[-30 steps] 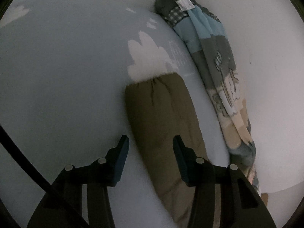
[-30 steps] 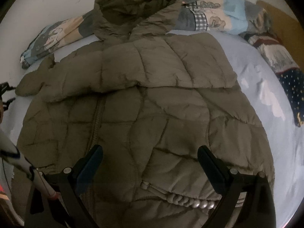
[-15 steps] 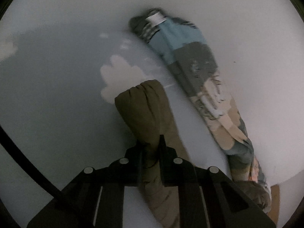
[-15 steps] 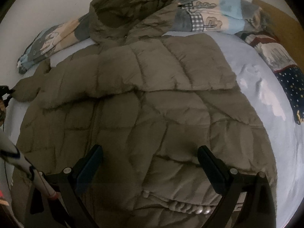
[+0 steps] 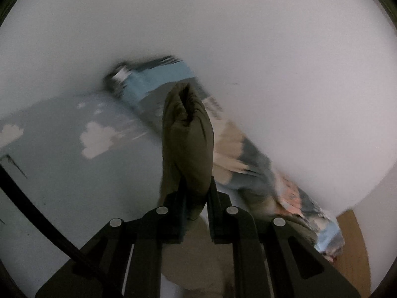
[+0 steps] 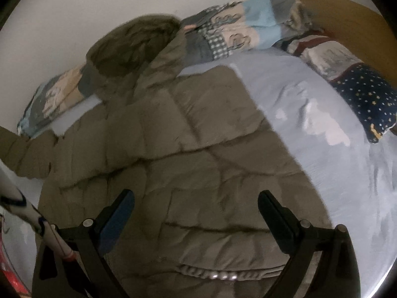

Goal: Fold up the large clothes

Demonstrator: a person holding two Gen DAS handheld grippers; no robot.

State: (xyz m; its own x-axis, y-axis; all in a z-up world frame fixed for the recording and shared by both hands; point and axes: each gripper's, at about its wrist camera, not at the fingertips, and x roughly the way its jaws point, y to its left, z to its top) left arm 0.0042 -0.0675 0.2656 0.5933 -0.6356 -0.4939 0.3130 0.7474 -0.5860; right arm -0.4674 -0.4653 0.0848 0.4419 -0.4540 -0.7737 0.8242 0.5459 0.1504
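Left wrist: left gripper [image 5: 196, 193] pinches olive jacket's sleeve [image 5: 187, 134] (puffy, quilted); right gripper [image 6: 196, 206] spread.

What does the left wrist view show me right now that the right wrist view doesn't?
Only the left wrist view shows the left tool shut on the olive sleeve cuff, which is lifted above the blue cloud-print sheet.

Only the right wrist view shows the open right tool over the jacket body, the hood, the star-print cushion and the wooden headboard.

Both show the olive jacket, the sheet, the patchwork blanket rolled along the white wall, though the left view is motion-blurred.
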